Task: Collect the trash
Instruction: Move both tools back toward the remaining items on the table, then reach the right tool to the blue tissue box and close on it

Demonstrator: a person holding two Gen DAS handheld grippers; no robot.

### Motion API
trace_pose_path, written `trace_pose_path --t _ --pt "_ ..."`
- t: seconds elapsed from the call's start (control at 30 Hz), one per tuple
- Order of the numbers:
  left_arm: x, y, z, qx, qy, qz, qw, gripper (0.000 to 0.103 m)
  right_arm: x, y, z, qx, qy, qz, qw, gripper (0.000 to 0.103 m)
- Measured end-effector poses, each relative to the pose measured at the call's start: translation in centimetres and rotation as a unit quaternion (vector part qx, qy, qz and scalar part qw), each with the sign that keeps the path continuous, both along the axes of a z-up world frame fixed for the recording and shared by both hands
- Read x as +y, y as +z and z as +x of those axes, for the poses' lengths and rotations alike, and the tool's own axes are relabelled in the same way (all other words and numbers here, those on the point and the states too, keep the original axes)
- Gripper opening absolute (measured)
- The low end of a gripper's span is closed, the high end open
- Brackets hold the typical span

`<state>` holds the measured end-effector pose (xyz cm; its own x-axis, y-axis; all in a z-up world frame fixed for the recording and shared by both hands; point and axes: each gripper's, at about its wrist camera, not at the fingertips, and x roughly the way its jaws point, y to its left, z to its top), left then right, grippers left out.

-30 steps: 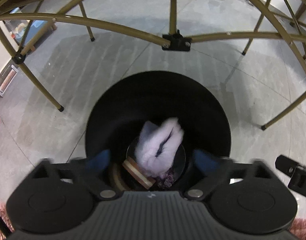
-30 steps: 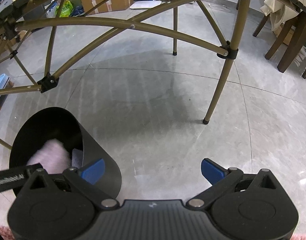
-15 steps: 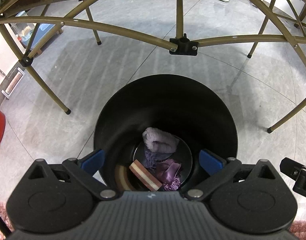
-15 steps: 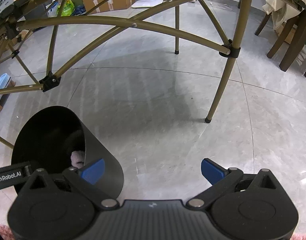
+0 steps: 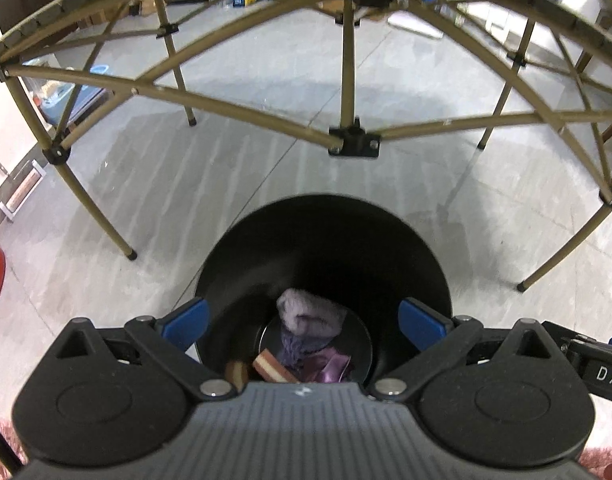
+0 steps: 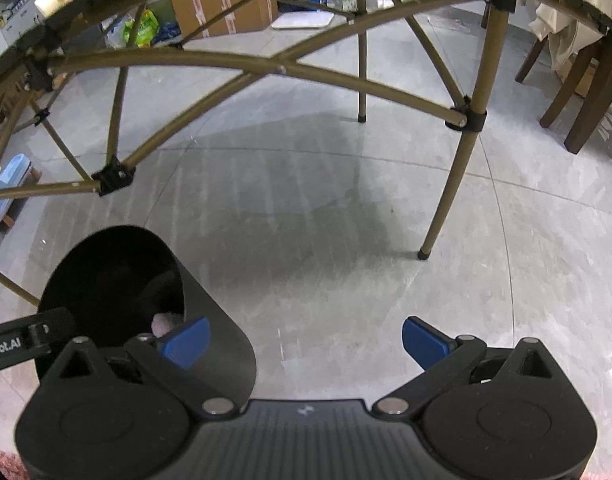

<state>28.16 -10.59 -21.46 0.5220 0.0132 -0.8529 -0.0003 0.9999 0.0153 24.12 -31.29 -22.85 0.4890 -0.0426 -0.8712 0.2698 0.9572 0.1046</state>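
Grey floor – black bin (image 5: 326, 248) holds crumpled tissue (image 5: 308, 316), below spread, empty left jaws.

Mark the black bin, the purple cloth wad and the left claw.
black bin (image 5: 386, 232), left wrist view, far inner wall.
purple cloth wad (image 5: 310, 316), left wrist view, top of the wad.
left claw (image 5: 304, 320), left wrist view, midway between fingertips.

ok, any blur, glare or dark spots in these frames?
Left wrist: table frame slightly motion-blurred, fisheye bends its bars; black bin interior very dark, with trash at the bottom still readable. Right wrist: sharper, with soft streaky reflections on the tile floor.
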Motion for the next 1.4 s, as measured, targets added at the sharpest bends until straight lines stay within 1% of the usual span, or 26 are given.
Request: trace_pose_path --t 0.1,0.23,0.37,0.47,0.53,0.6,0.7,0.8,0.87,1.0,1.17,1.27,1.4 --pt "0.6 0.9 -0.6 -0.03 0.002 -0.006 0.9995 0.103 0.0 0.8 -0.1 -0.024 0.003 0.0 1.0 0.103" --pt "1.7 2.2 -1.5 -0.067 0.008 -0.004 0.9977 0.103 1.1 2.4 -1.0 -0.069 0.019 -0.039 0.997 0.103" --pt "3.1 3.4 -2.0 -0.074 0.027 -0.014 0.9968 0.103 1.8 4.3 -2.0 -0.117 0.036 -0.038 0.992 0.103" --pt "4.1 4.6 -2.2 -0.082 0.047 -0.018 0.9954 0.103 2.4 5.9 -2.4 -0.165 0.048 -0.057 0.984 0.103" --pt "4.7 5.6 -2.4 -0.089 0.053 -0.018 0.9945 0.103 2.7 6.9 -2.6 -0.185 0.053 -0.059 0.98 0.103" --pt "5.0 6.8 -2.6 -0.103 0.053 -0.009 0.9932 0.103 2.8 8.2 -2.8 -0.206 0.054 -0.06 0.975 0.103" --pt "5.6 8.8 -3.0 -0.125 0.059 -0.002 0.9903 0.103 3.3 10.4 -3.0 -0.236 0.062 -0.083 0.966 0.103" --pt "6.1 10.8 -3.3 -0.139 0.065 -0.021 0.9879 0.103 3.6 13.0 -3.2 -0.265 0.069 -0.092 0.957 0.103" --pt "6.3 12.4 -3.6 -0.15 0.065 -0.024 0.9862 0.103 3.8 14.6 -3.4 -0.286 0.072 -0.093 0.951 0.103" --pt "6.3 15.4 -4.2 -0.181 0.059 -0.003 0.9817 0.103 4.4 17.3 -3.9 -0.317 0.078 -0.084 0.941 0.103" --pt "6.7 18.9 -4.7 -0.205 0.068 -0.006 0.9764 0.103 5.1 20.9 -4.2 -0.348 0.087 -0.088 0.929 0.103" --pt "6.7 20.1 -5.0 -0.208 0.071 -0.014 0.9754 0.103 5.5 22.6 -4.7 -0.363 0.092 -0.092 0.923 0.103" --pt "6.6 20.8 -4.8 -0.225 0.061 -0.016 0.9722 0.103 5.6 24.4 -4.6 -0.388 0.095 -0.095 0.912 0.103"
